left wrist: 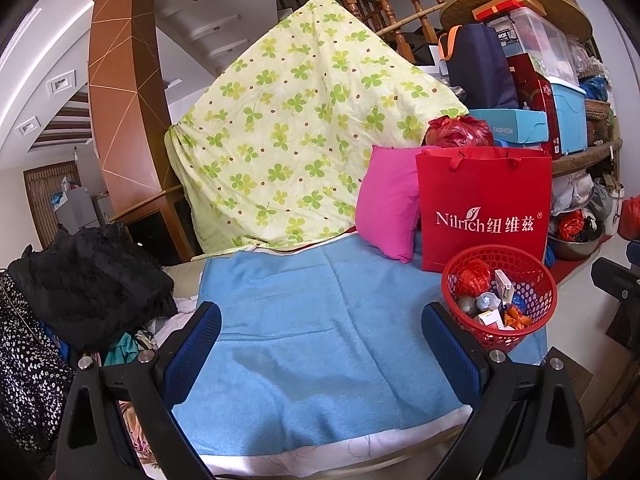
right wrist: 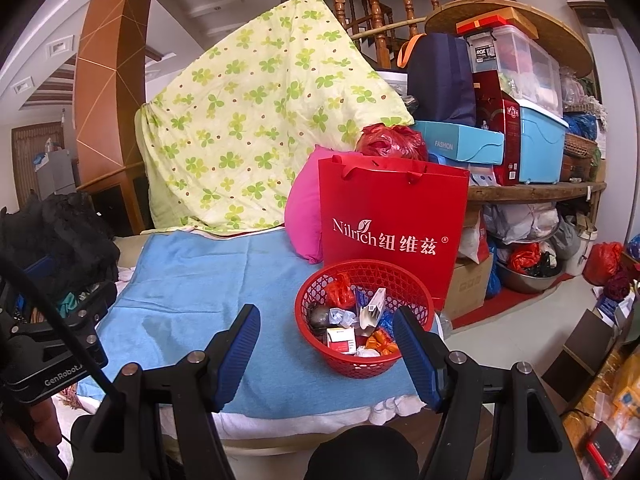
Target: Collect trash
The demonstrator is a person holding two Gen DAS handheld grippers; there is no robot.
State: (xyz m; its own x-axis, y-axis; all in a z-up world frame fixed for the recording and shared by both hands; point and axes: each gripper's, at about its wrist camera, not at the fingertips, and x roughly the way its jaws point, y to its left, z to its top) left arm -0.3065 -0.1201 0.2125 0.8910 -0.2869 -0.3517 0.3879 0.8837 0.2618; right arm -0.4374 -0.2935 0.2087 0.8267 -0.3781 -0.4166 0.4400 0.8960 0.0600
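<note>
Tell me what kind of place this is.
Most likely a lived-in home, in a room under a staircase that doubles as storage. A wooden stair railing rises behind, a blue blanket covers a bed or couch, and shelves hold stacked storage boxes.

Left gripper (left wrist: pixel 320 328) over blue towel (left wrist: pixel 320 340), jaws wide apart, nothing between. Red basket (left wrist: pixel 532 312) of trash (left wrist: pixel 492 300) near right fingertip. Behind it: red paper bag (left wrist: pixel 484 208), pink pillow (left wrist: pixel 388 208), clover-print quilt (left wrist: pixel 304 128).
</note>
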